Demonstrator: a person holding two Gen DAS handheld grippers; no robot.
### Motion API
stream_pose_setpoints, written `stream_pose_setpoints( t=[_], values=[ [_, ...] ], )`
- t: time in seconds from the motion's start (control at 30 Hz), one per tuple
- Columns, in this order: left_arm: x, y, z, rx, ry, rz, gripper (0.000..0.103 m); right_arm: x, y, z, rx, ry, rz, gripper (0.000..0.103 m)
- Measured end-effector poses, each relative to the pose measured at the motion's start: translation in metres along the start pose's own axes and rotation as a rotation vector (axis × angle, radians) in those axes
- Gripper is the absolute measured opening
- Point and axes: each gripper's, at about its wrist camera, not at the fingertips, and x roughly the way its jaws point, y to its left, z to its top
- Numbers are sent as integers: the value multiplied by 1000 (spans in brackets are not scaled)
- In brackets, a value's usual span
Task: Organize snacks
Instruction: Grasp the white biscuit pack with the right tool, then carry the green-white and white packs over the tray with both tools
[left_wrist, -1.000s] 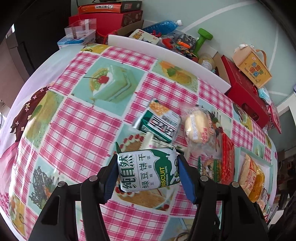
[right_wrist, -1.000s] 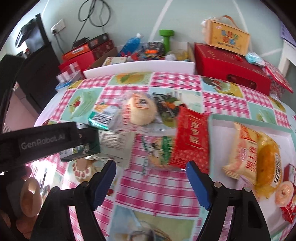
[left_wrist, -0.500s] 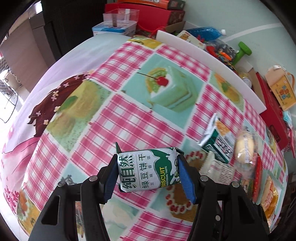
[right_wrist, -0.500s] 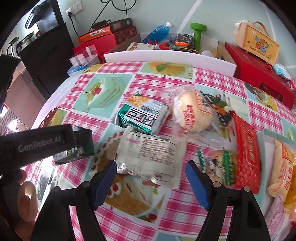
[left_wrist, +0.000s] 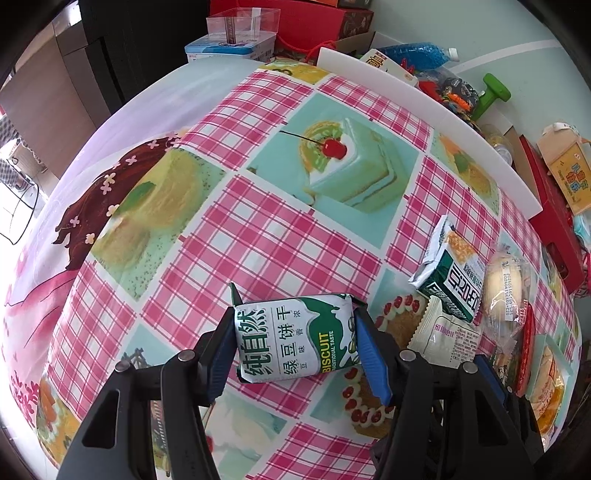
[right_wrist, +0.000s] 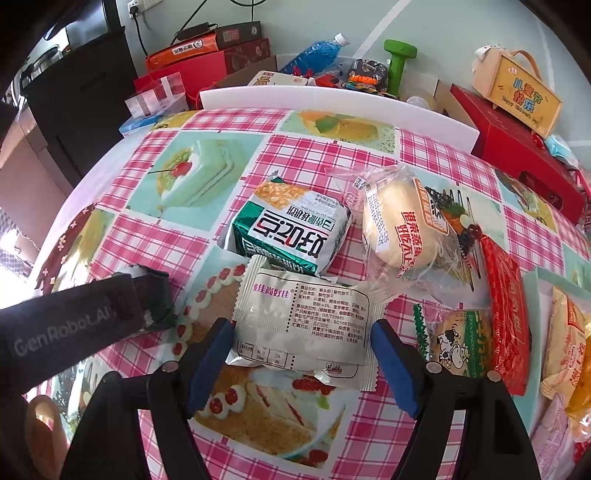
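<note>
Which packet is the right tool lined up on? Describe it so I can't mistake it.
On the pink checked tablecloth, find the green-and-white packet beside the wrapped bun. Just nearer the camera lies the pale white packet, back side up with small printed text, between the right tool's blue pads.

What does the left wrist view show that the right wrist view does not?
Only the left wrist view shows the printed front of the green-and-white biscuit packet clamped in the left claw. Only the right wrist view shows the open right claw straddling the white plastic snack pouch, and the cow-printed green wrapper. Both show the green-and-white foil snack pack and the clear-bagged round bun.
</note>
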Motion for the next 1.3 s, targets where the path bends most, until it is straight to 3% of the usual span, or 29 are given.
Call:
stream_pose_setpoints(
  t=[0.23,0.63,1.23,1.3],
  values=[
    [6,-19,-7,19,10,6,63,-4,-6,-4,12,10,-11,64],
    [13,-60,-26,84,21,-25,63,-11,-15,-17,27,22,-9,63],
    [-17,-72,-45,138,-6,-51,63,-43,-30,-35,47,1,8,59],
    [-22,-74,-46,92,8,-54,63,-49,-30,-36,46,-11,8,59]
  ],
)
